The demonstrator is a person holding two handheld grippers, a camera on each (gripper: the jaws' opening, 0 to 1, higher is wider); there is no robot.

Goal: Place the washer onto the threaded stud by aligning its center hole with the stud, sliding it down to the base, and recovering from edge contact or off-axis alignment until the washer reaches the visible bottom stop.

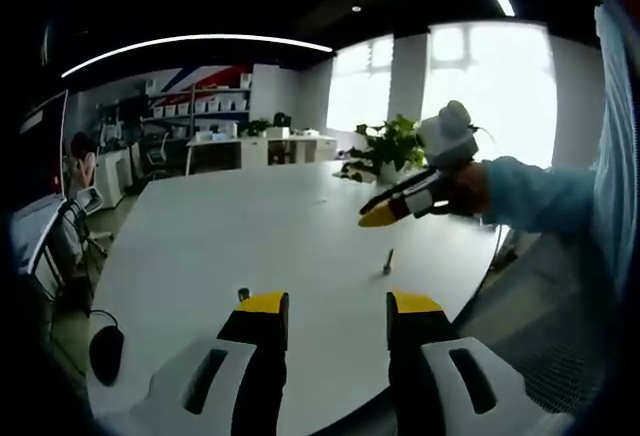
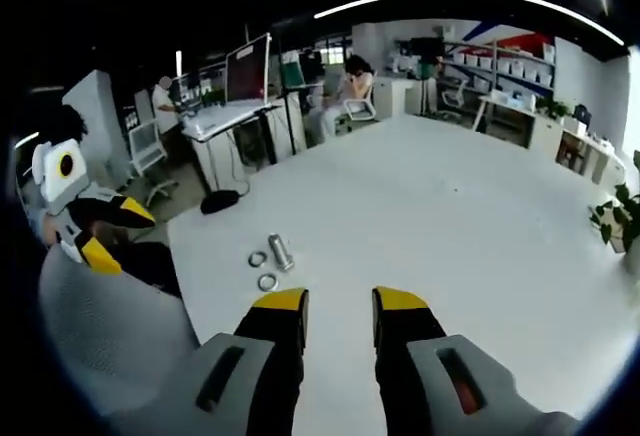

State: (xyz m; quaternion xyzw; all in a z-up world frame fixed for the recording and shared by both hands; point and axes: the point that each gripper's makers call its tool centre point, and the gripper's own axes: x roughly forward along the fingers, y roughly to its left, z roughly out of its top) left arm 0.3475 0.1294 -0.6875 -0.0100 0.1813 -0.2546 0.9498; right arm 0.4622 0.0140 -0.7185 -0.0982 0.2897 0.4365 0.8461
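Two metal washers lie on the white table beside a short metal cylinder on its side, just ahead of my right gripper. That gripper is open with nothing between its jaws. It also enters the left gripper view from the right, where the right gripper hovers above the table. A thin upright stud stands on the table below it. My left gripper is open and empty, and a small metal piece lies by its left jaw. The left gripper is off the table's edge.
A black mouse lies near the table's left edge. A potted plant stands at the far end. Desks with monitors, chairs and seated people are beyond the table. A person's light blue sleeve holds the right gripper.
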